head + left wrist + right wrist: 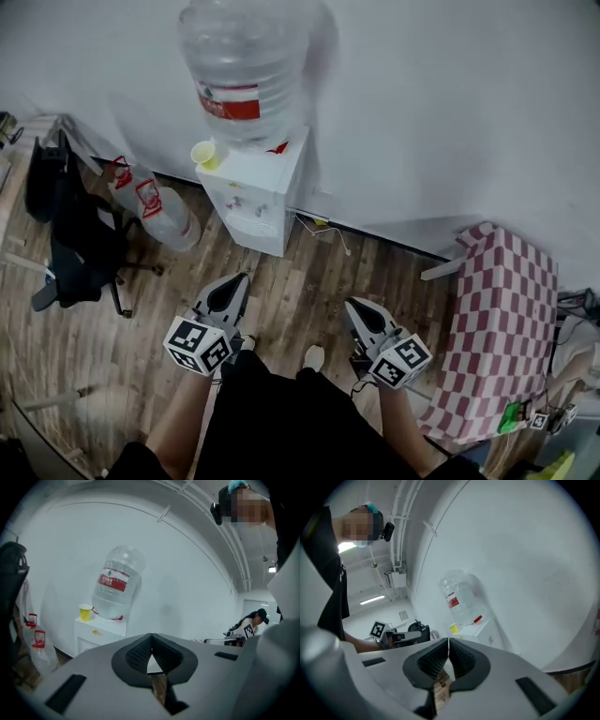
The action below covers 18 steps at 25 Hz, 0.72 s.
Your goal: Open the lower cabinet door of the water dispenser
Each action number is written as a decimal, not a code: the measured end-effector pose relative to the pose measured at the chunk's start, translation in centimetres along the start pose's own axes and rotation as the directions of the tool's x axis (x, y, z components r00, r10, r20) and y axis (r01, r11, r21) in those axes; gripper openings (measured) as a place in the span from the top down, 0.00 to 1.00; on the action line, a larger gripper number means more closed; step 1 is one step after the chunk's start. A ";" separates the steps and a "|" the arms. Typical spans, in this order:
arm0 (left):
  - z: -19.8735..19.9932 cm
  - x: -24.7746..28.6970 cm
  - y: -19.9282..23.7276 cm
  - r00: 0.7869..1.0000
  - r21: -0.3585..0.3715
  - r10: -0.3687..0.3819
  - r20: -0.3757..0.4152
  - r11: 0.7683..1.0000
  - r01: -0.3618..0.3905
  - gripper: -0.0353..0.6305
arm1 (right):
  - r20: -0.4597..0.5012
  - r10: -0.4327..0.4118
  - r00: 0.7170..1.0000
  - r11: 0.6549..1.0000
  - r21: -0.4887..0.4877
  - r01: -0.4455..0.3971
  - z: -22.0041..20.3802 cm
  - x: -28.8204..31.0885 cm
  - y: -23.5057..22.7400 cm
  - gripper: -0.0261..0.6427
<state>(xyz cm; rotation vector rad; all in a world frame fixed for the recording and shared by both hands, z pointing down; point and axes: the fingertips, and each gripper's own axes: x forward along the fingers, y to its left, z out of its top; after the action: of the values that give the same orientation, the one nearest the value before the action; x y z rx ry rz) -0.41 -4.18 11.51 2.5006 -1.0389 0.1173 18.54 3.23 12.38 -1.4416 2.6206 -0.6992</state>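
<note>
A white water dispenser (255, 192) stands against the wall on the wood floor, with a big clear bottle (246, 66) on top and a yellow cup (204, 155) on its lid. From above, its lower cabinet door is hardly visible. My left gripper (232, 286) and right gripper (357, 309) are both shut and empty, held side by side well short of the dispenser. The left gripper view has the dispenser (99, 631) at its left beyond the shut left gripper (151, 637). In the right gripper view it (486, 629) lies just past the shut right gripper (448, 641).
A black office chair (70, 225) and spare water bottles (155, 211) stand left of the dispenser. A table with a red-checked cloth (502, 328) is on the right. A cable (323, 228) lies along the wall's foot.
</note>
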 end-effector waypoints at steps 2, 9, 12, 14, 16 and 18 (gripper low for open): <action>-0.9 -0.5 -1.2 0.999 0.000 0.046 -0.001 0.999 -0.046 0.93 | -0.020 0.024 1.000 1.000 -0.006 -0.024 -0.5 -1.0 -1.2 0.92; -3.9 -3.2 -4.0 0.979 -0.005 0.206 -0.013 0.979 -0.206 0.93 | -0.077 0.136 0.988 0.991 0.032 -0.134 -2.6 -2.3 -3.7 0.92; -5.1 -2.9 -4.7 0.973 -0.010 0.230 -0.022 0.973 -0.231 0.93 | -0.087 0.156 0.984 0.988 0.025 -0.154 -2.8 -2.2 -4.8 0.92; -5.7 -2.3 -5.0 0.974 -0.011 0.226 -0.031 0.974 -0.226 0.93 | -0.088 0.161 0.983 0.987 0.008 -0.161 -2.5 -1.8 -5.4 0.92; -5.9 -1.5 -5.4 0.979 -0.001 0.200 -0.038 0.980 -0.201 0.93 | -0.084 0.151 0.985 0.988 -0.011 -0.152 -1.9 -1.5 -5.9 0.92; -5.8 -0.8 -5.6 0.984 0.013 0.171 -0.039 0.985 -0.171 0.93 | -0.079 0.131 0.988 0.991 -0.030 -0.134 -1.3 -1.5 -6.2 0.92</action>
<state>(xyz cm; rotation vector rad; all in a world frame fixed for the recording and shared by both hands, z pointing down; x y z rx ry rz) 3.36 2.29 14.58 2.4039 -1.2383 0.2230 23.86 2.11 15.93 -1.2586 2.7694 -0.7111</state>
